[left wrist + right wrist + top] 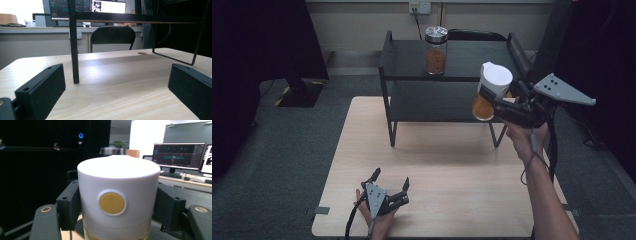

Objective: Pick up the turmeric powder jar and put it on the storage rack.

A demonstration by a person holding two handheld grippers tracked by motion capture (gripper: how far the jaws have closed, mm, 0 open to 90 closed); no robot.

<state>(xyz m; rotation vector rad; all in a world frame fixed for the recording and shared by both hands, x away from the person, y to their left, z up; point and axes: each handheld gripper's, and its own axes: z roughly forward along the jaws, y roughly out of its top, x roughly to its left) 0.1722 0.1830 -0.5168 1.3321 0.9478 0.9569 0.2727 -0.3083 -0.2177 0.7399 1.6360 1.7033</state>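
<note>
on the white-lidded jar [118,195], the right gripper view reveals a yellow button [112,203].

In the right gripper view the white-lidded jar [118,200] ran off the bottom edge, so only a sliver of its amber body showed below the lid. In the left gripper view the black shelf rack [74,42] was cut off at the top, its upper tier unseen. The high view cropped the counter [452,175] at its near edge.
</note>
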